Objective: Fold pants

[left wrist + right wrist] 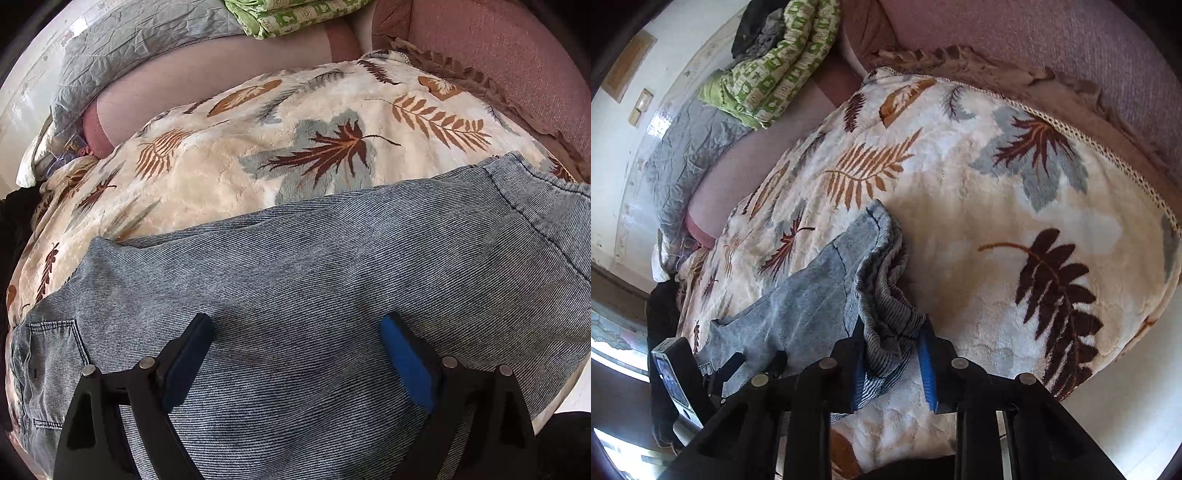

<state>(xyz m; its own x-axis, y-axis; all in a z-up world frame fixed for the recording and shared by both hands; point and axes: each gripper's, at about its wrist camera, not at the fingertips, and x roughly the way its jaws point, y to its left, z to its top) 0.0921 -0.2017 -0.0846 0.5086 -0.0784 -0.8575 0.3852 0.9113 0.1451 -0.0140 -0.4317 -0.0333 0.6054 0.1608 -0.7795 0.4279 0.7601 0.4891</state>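
Wide-open jaws of the left gripper (297, 354) hang just over the pants (295, 295), holding nothing; denim fills the gap between the pads and spreads ahead of them toward the leaf-print blanket (229, 177). A back pocket lies off to the left of the jaws.

Seen from the right wrist, the right gripper (892, 354) has its jaws drawn narrow on a bunched fold of the pants (812, 295), with the rest of the cloth trailing ahead and to the left across the blanket (997, 203).

That pinch looks shallow, so the bundle could slip free mid-fold. With the left jaws empty, dragging may skew the fold.
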